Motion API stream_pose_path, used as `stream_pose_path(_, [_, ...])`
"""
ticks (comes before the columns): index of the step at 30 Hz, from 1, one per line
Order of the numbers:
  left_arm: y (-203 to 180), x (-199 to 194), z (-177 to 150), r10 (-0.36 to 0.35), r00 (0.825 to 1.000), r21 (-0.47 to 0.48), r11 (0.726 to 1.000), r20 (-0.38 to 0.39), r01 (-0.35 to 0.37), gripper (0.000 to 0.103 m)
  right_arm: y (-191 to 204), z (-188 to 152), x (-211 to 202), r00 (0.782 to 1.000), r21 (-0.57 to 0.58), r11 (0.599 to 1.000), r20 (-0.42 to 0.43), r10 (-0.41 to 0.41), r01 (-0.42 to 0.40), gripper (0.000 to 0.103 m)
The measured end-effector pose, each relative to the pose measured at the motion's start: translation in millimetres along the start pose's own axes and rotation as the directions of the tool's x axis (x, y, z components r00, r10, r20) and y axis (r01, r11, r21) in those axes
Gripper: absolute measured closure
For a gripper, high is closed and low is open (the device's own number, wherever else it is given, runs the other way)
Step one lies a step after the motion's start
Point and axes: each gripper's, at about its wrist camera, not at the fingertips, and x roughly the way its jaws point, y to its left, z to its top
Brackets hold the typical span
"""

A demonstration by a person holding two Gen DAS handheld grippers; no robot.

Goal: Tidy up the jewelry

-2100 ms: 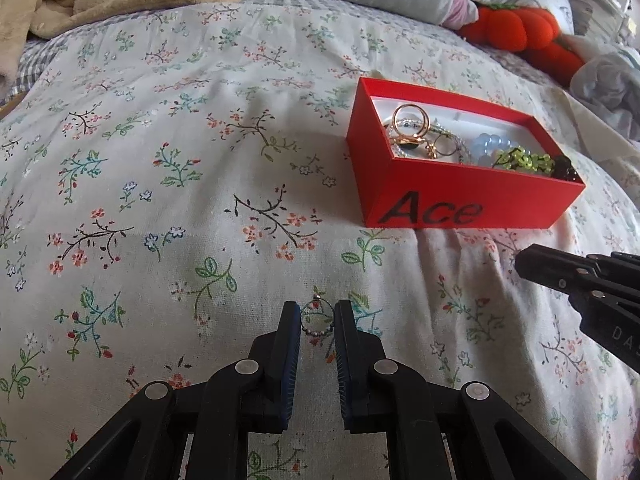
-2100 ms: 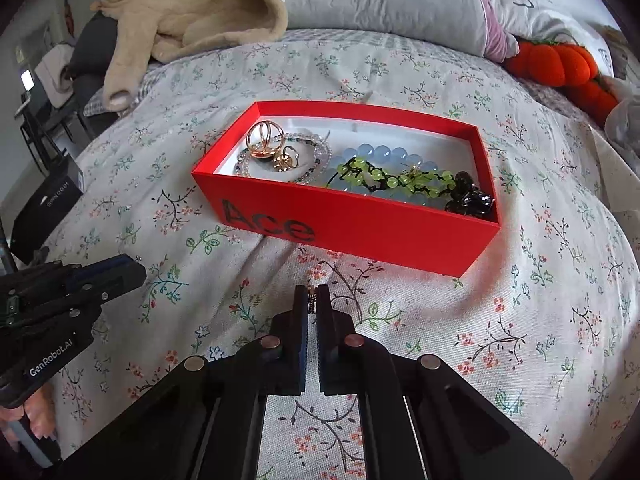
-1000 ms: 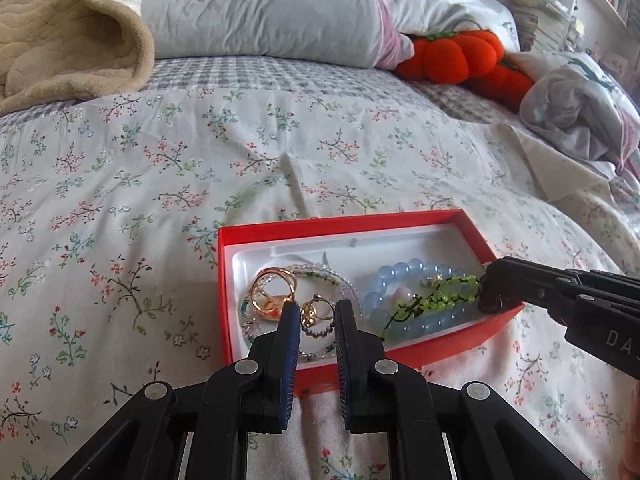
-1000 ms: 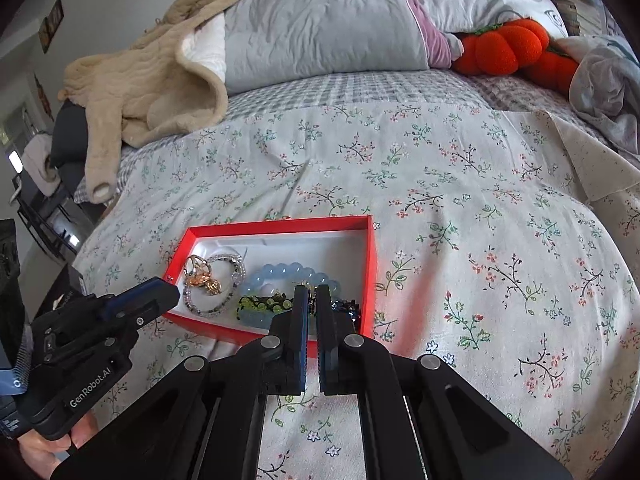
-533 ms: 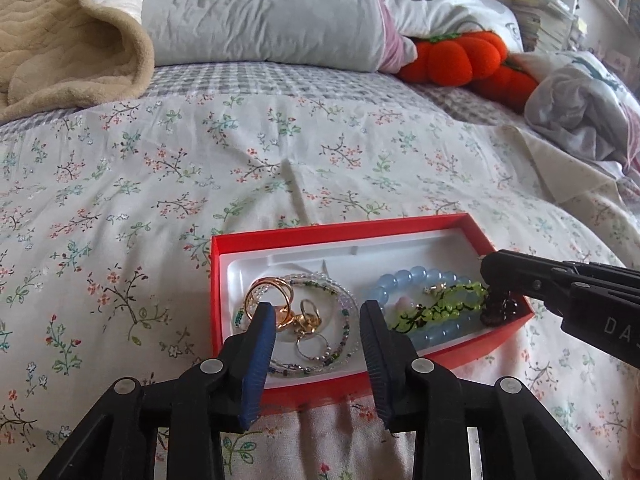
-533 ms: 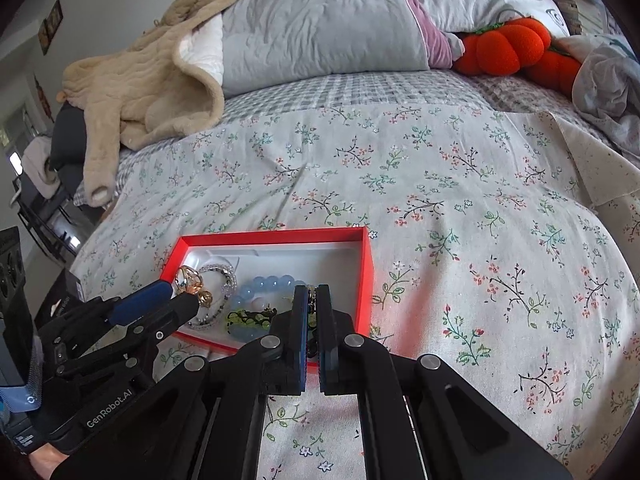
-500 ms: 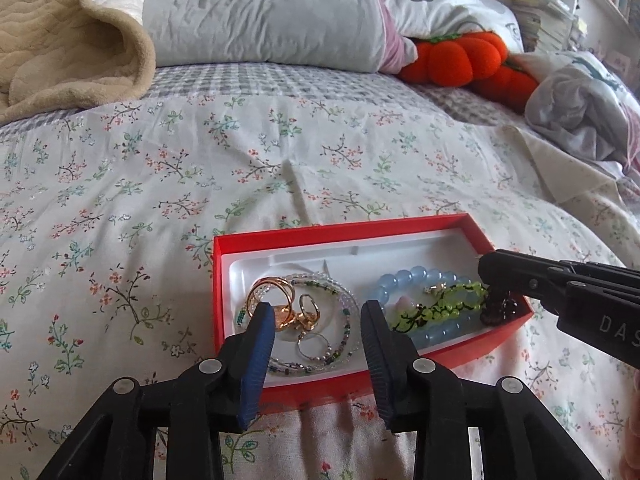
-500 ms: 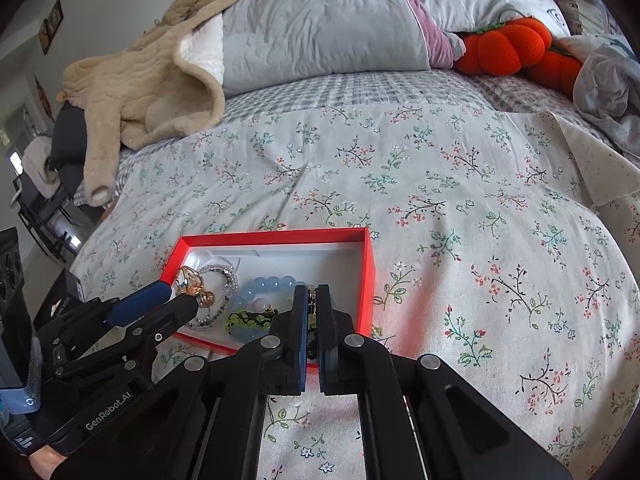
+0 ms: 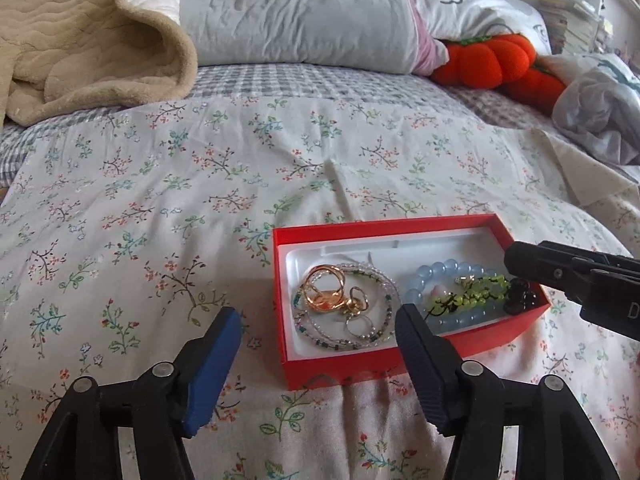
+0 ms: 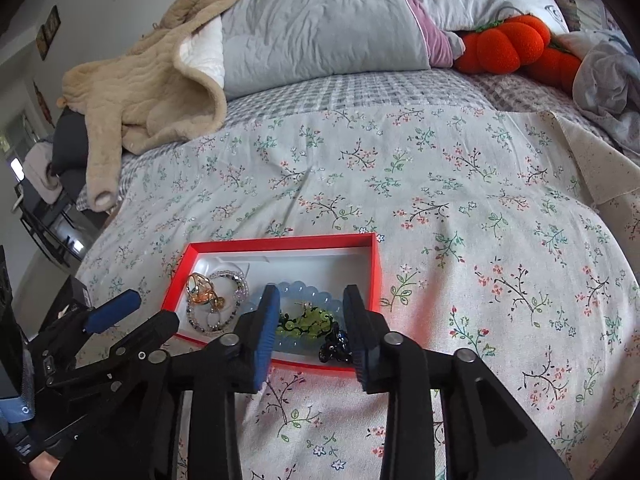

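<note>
A red box with a white liner lies on the floral bedspread. It holds gold rings, a clear beaded bracelet, a small silver ring, a blue bead bracelet, a green bead string and a black piece. My left gripper is open and empty, just in front of the box's left half. My right gripper is open and empty over the box's right half, above the green string. Its fingers also show in the left wrist view.
A beige fleece blanket and grey pillow lie at the head of the bed. Orange plush pumpkins and crumpled grey cloth sit at the back right. The bed's left edge drops off toward furniture.
Both grippers carried small jewelry to the box and opened. The left let go of a beaded ring into the left half; the right opened wide in the last half second.
</note>
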Motion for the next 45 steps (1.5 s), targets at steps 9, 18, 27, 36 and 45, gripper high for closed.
stream_pose_path(9, [10, -27, -15, 0.065, 0.997, -0.015, 0.998, -0.04, -0.066, 0.007, 14, -25, -31, 0.998, -0.05, 0.997, -0.03, -0.052, 0.05, 0.04])
stream_pose_path(18, [14, -41, -40, 0.148, 0.971, -0.019, 0.988, -0.19, -0.154, 0.001, 21, -49, -58, 0.985, -0.066, 0.985, -0.059, -0.161, 0.158, 0.001])
stream_pose_path(27, [10, -54, -57, 0.2, 0.955, 0.006, 0.979, -0.22, -0.204, 0.001, 15, -64, -74, 0.962, -0.068, 0.964, -0.074, -0.263, 0.258, 0.0])
stream_pose_path(36, [8, -59, -58, 0.196, 0.96, -0.015, 0.979, -0.201, -0.203, 0.001, 23, -77, -67, 0.963, -0.079, 0.971, -0.128, -0.235, 0.226, 0.0])
stream_pose_path(45, [12, -56, -57, 0.182, 0.96, -0.037, 0.98, -0.212, -0.194, 0.001, 28, -81, -55, 0.956, -0.1, 0.967, -0.155, -0.247, 0.234, 0.0])
